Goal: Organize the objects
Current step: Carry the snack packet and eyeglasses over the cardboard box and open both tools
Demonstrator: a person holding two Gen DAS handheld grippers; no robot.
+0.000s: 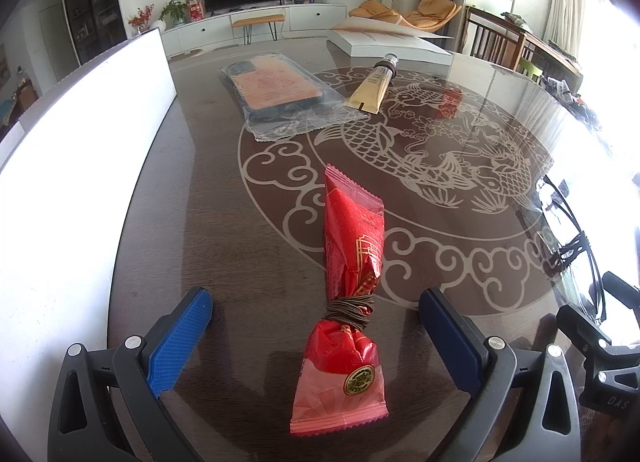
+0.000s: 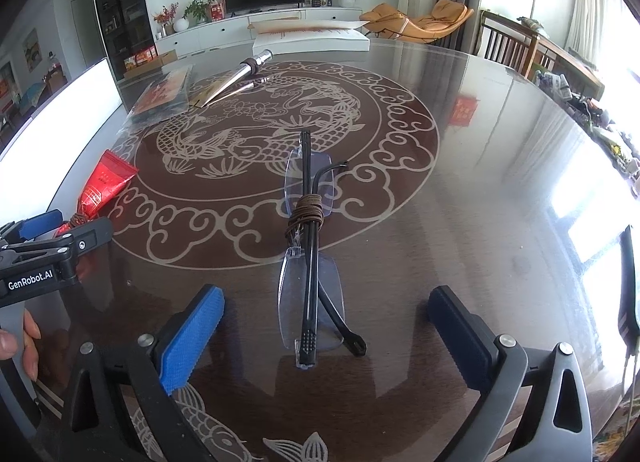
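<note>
Left gripper (image 1: 316, 336) low over the dark glass-topped desk (image 1: 208, 202), blue-padded fingers (image 1: 180, 346) spread wide and released, gripping nothing. Between them, untouched on either side, a red snack packet (image 1: 348, 286) lying flat on the desk, pointing away from the camera, cinched near its middle by several turns of brown cord (image 1: 352, 312). Near end of the packet marked with a round gold seal, far end crimped and lying on the pale koi-and-cloud pattern printed under the glass.

Farther along in the left wrist view, a phone case in a clear plastic sleeve (image 1: 276, 94), and just beside it on the right a cream tube with a dark cap (image 1: 374, 88), its flat end overlapping the sleeve's edge. Behind those, a white box (image 1: 392, 46) near the far rim. Along the left side, a tall white panel (image 1: 80, 110) standing on edge.

Right gripper (image 2: 326, 326) likewise low over the desk, fingers (image 2: 192, 334) parted and released, empty. Between them, clear of both pads, a pair of rimless glasses (image 2: 310, 262) folded flat, black temples crossed over the lenses and bound at the bridge with the same sort of brown cord (image 2: 306, 214). Temple tips pointing toward the camera.

At the left edge of the right wrist view, the other gripper's black frame, with the red packet partly hidden behind it and a few fingertips of the person's hand (image 2: 24, 342) below.
</note>
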